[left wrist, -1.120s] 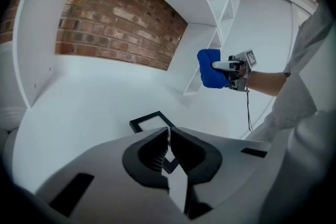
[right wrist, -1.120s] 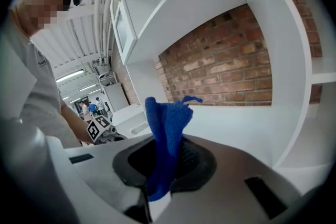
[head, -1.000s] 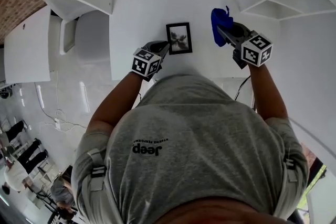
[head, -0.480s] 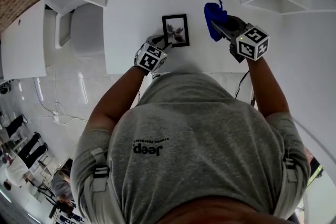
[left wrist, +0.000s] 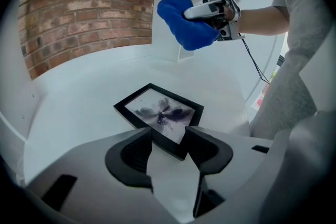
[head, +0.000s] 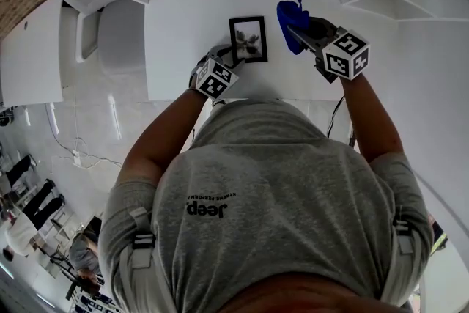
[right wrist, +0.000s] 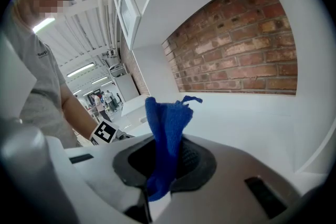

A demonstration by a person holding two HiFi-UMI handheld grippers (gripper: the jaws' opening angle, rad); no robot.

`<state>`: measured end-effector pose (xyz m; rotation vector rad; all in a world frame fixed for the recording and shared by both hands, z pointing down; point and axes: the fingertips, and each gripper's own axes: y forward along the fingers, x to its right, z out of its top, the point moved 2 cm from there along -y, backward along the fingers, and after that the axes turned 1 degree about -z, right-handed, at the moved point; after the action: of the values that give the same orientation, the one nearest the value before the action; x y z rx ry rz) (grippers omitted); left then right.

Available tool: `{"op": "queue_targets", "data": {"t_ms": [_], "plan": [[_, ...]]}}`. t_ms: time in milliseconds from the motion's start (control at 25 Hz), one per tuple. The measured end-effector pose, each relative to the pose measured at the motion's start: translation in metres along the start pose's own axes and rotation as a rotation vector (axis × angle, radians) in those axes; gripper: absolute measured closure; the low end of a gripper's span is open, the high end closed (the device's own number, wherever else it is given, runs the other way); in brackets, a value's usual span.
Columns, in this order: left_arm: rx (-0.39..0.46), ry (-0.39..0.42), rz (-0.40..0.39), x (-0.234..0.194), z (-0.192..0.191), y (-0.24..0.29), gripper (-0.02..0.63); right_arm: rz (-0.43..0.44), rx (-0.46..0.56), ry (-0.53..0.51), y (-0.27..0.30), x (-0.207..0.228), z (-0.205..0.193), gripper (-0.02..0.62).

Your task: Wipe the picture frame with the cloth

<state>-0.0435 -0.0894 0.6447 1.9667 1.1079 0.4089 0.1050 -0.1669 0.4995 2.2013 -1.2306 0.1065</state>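
Picture frame (head: pixel 248 39): lies flat on the white table (head: pixel 183 4). It has a black border and a dark, flower-like print under the glass.
Left gripper (left wrist: pixel 169 136): sits at the frame's near left corner, pointing down and in towards the frame.
Left gripper, opening: the jaws stand wide apart and have just been opening.
Left gripper, contents: the frame's near corner pokes into the gap between the two black pads. Neither pad presses on it, so nothing is gripped.
Right gripper (head: pixel 300 31): is to the right of the frame, lifted clear of the table and not touching the frame.
Right gripper, opening: the jaws are closed tight on the cloth (head: pixel 289 20).
Cloth: blue and bunched. One end is pinched between the right gripper's pads and the rest sticks out past the jaw tips. It hangs in the air just beside the frame's right edge without touching it.
Brick wall (left wrist: pixel 84 13): rises beyond the frame's far side, behind the table.
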Motion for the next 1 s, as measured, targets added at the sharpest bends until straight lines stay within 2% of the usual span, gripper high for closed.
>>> {"op": "queue_targets", "data": {"t_ms": [360, 520, 640, 1000], "plan": [[-0.005, 0.046, -0.001, 0.01, 0.005, 0.004, 0.399, 0.026, -0.029, -0.016, 0.007, -0.001, -0.001, 0.541], [-0.042, 0.04, -0.005, -0.002, -0.001, 0.004, 0.391, 0.065, -0.084, -0.054, 0.041, -0.002, -0.001, 0.541], [-0.06, 0.038, -0.01, -0.003, -0.001, 0.005, 0.391, 0.114, -0.177, -0.161, 0.076, -0.006, -0.003, 0.541], [-0.063, 0.033, -0.003, 0.001, 0.001, 0.008, 0.391, 0.254, -0.515, -0.585, 0.189, -0.023, -0.033, 0.541]]}}
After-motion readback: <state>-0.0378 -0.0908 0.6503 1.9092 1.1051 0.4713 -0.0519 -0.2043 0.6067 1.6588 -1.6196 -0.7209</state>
